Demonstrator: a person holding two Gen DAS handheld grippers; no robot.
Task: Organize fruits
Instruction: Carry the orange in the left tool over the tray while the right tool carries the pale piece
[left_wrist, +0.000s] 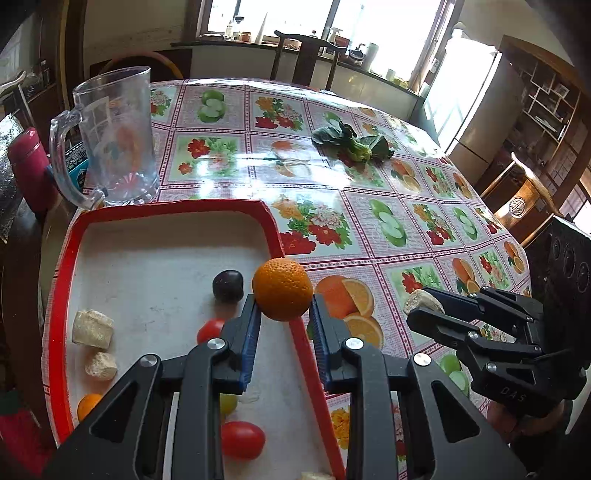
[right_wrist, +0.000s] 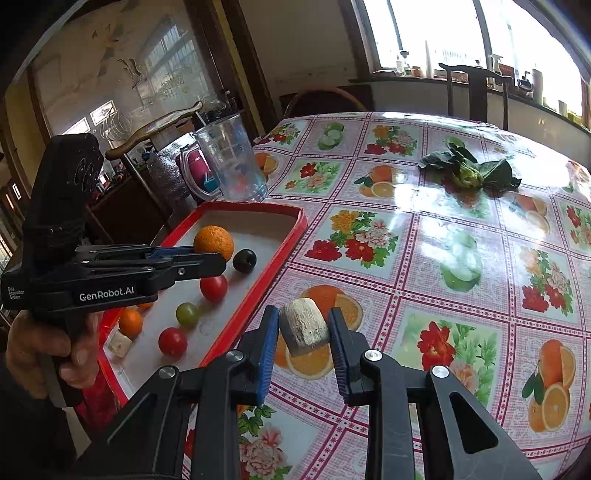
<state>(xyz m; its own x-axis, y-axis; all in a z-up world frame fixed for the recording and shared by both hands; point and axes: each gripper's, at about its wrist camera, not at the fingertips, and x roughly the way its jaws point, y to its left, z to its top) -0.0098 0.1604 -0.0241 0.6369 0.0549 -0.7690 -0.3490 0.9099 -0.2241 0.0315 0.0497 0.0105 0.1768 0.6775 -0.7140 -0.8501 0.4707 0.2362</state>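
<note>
My left gripper (left_wrist: 282, 301) is shut on an orange (left_wrist: 282, 288) and holds it above the right rim of the red tray (left_wrist: 164, 206); the orange also shows in the right wrist view (right_wrist: 213, 242). The tray holds a dark plum (left_wrist: 228, 285), red tomatoes (left_wrist: 242, 439), a green grape (right_wrist: 187, 314), a small orange (right_wrist: 130, 322) and pale sugarcane chunks (left_wrist: 92, 329). My right gripper (right_wrist: 303, 317) is shut on a pale sugarcane chunk (right_wrist: 303, 326), held over the tablecloth just right of the tray.
A clear glass mug (left_wrist: 116, 136) stands behind the tray at the table's left edge. A leafy green vegetable (left_wrist: 352, 142) lies far across the fruit-patterned tablecloth (left_wrist: 369, 221). Wooden chairs stand around the table.
</note>
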